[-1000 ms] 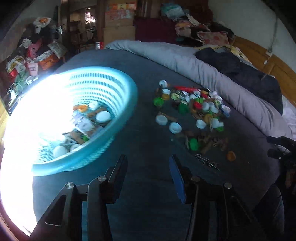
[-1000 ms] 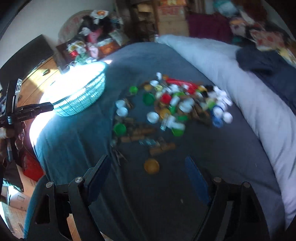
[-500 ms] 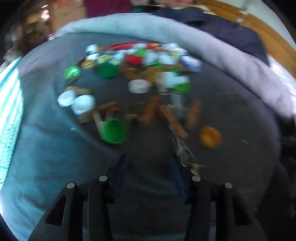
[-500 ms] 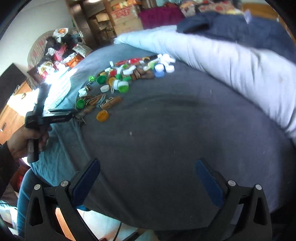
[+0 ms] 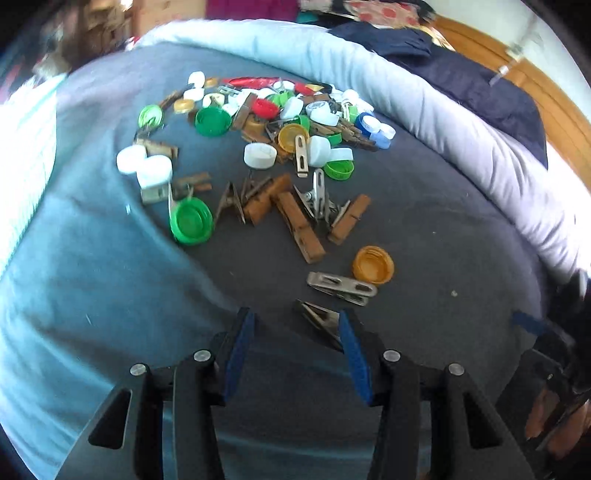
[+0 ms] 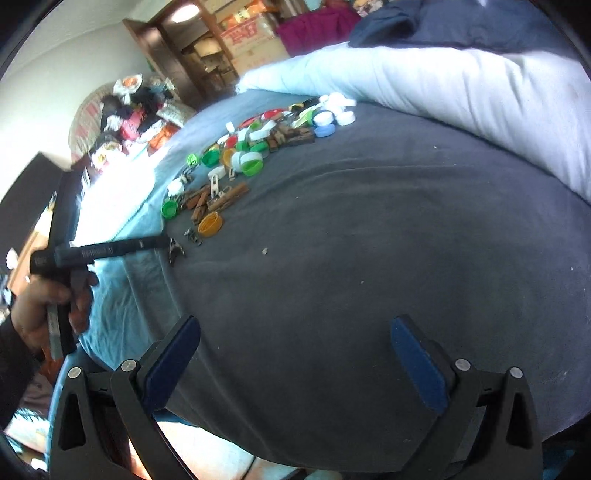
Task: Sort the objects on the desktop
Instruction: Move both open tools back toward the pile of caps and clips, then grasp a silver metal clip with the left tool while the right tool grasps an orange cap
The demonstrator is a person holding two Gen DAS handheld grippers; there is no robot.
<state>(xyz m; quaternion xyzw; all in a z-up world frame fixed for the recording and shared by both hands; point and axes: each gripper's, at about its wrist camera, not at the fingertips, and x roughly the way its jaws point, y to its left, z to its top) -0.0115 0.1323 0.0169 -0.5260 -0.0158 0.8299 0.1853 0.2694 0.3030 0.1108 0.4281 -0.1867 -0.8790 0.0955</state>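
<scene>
A pile of bottle caps and clothespins (image 5: 273, 140) lies on the dark bed sheet (image 5: 424, 229). My left gripper (image 5: 297, 326) is open, low over the sheet. A metal clip (image 5: 319, 321) lies between its tips, close to the right finger. A second metal clip (image 5: 341, 284) and an orange cap (image 5: 373, 265) lie just beyond. In the right wrist view the left gripper (image 6: 168, 242) reaches the clip (image 6: 175, 251) at the pile's near end. My right gripper (image 6: 295, 350) is open and empty, over bare sheet (image 6: 369, 229) far from the pile (image 6: 251, 155).
A rolled white quilt (image 5: 424, 110) borders the sheet at the back and right. A green cap (image 5: 191, 221) and wooden pegs (image 5: 295, 221) lie nearer the pile. The sunlit basket area (image 6: 114, 195) is overexposed at the left. Clutter and boxes (image 6: 243, 33) stand beyond the bed.
My left gripper swung from the blue basket to the pile and came down around a metal clip. My right gripper drew back from the pile, over bare sheet.
</scene>
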